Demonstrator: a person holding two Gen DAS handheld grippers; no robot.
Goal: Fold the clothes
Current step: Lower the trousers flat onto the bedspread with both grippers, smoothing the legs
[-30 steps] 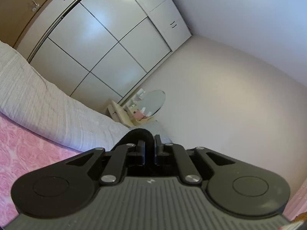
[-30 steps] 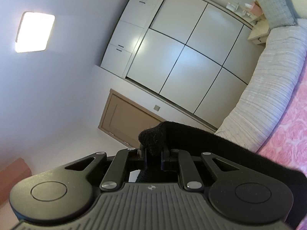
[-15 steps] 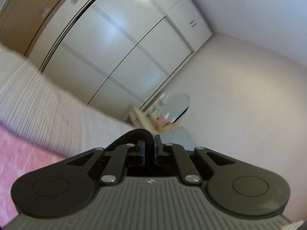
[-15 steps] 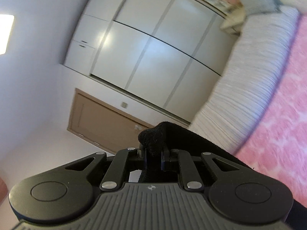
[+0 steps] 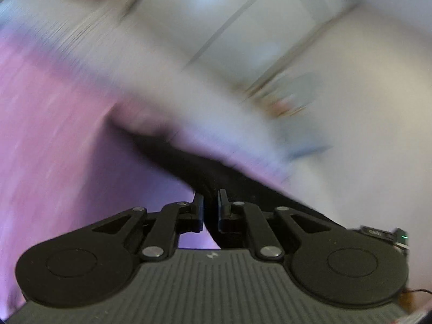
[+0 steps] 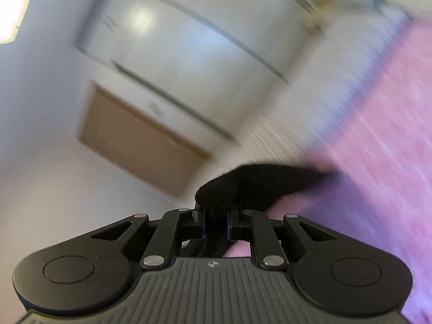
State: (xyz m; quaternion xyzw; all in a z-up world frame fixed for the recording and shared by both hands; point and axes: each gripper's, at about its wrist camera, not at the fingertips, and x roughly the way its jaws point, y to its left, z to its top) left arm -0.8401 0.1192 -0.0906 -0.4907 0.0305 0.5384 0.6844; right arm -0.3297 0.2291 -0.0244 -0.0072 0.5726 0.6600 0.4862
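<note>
Claws [image 5: 210, 202] [image 6: 216, 217] both pinch black garment [image 6: 251, 186].

White wardrobe [image 6: 205, 43]; brown door [image 6: 140, 140]

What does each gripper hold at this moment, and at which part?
Both hold the black garment. The right gripper pinches a bunched edge; the left gripper pinches another edge. Which parts cannot be told.

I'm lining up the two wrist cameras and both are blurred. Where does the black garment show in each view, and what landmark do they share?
Left wrist: the black garment runs from the picture's middle down to the left gripper, pinched between its fingers.
Right wrist: it bulges just above the right gripper, lower centre, trailing right.
Shared landmark: the pink bedspread, left side in the left view, right side in the right.
</note>
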